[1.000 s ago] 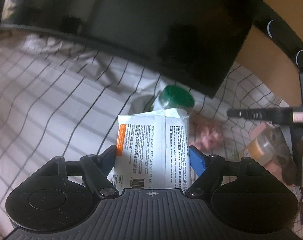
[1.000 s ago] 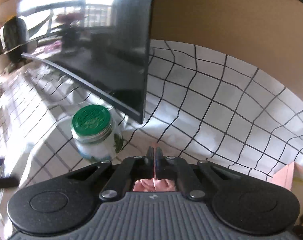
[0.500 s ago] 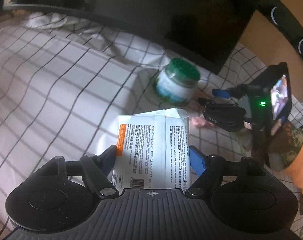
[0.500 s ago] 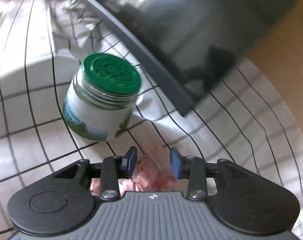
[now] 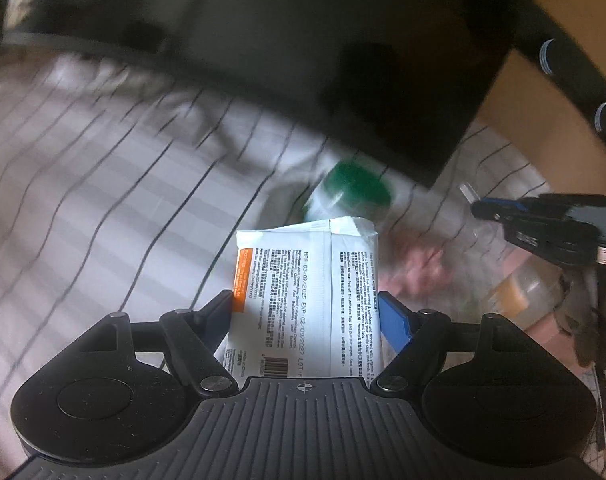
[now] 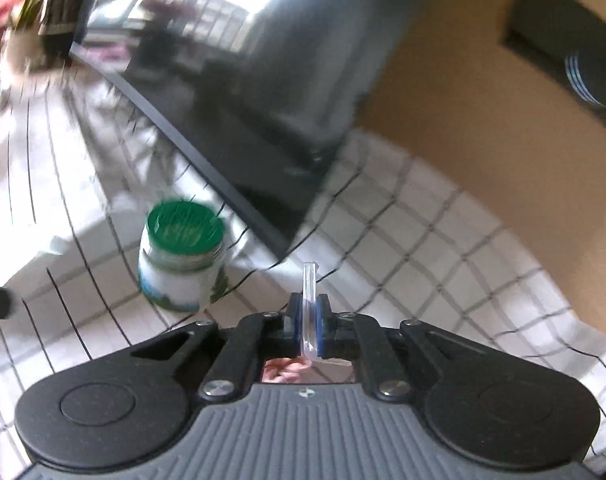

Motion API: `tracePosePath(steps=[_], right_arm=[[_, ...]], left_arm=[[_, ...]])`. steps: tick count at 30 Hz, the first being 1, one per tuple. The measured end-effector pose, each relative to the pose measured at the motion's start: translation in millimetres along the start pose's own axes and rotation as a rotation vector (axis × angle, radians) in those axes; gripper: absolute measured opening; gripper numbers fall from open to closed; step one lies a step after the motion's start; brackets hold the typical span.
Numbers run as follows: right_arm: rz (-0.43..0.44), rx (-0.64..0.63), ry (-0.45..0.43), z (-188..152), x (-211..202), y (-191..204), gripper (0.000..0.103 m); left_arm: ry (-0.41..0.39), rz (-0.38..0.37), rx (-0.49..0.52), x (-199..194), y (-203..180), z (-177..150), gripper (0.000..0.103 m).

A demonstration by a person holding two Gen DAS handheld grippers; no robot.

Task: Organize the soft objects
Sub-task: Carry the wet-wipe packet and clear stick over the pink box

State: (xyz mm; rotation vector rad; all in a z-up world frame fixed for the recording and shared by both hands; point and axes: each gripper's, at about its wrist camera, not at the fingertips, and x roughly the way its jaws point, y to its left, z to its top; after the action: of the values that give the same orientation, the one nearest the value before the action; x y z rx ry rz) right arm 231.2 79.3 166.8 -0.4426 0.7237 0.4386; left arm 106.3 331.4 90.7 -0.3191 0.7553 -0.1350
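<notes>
My left gripper (image 5: 307, 312) is shut on a white wet-wipes pack (image 5: 307, 300) with printed text and an orange stripe, held above the checked cloth. My right gripper (image 6: 307, 320) is shut on the clear plastic edge of a bag (image 6: 309, 312) with pink soft pieces (image 6: 287, 372) showing under the jaws. In the left wrist view the right gripper (image 5: 479, 210) shows at the right, holding that clear strip above a blurred pink heap (image 5: 419, 268).
A green-lidded white jar (image 6: 183, 264) stands on the checked cloth (image 6: 443, 248) in front of a dark monitor (image 6: 271, 100); it also shows in the left wrist view (image 5: 347, 200). A clear pack with an orange label (image 5: 519, 296) lies at the right.
My right gripper, open over the pink pieces half a second ago, has shut on the clear bag edge and lifted. The left gripper still holds the wipes pack and has shifted a little.
</notes>
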Motion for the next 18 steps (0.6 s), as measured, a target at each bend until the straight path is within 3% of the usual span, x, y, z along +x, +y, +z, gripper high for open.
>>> tracePosePath(steps=[10,14,18], right_arm=[[-0.142,0.139,-0.167,4,-85,-90,0.006],[-0.227,0.192,-0.202,-17,-117,-128,0.006],[-0.32,0.251,-0.2,-48,-140,-162,0.006]], left_arm=[[-0.108,-0.061,0.254,15,-110,72,0.081],[-0.117,-0.108,0.324,28,-162,86,0.081],[-0.088,-0.206,0.391,47,-223,86,0.081]])
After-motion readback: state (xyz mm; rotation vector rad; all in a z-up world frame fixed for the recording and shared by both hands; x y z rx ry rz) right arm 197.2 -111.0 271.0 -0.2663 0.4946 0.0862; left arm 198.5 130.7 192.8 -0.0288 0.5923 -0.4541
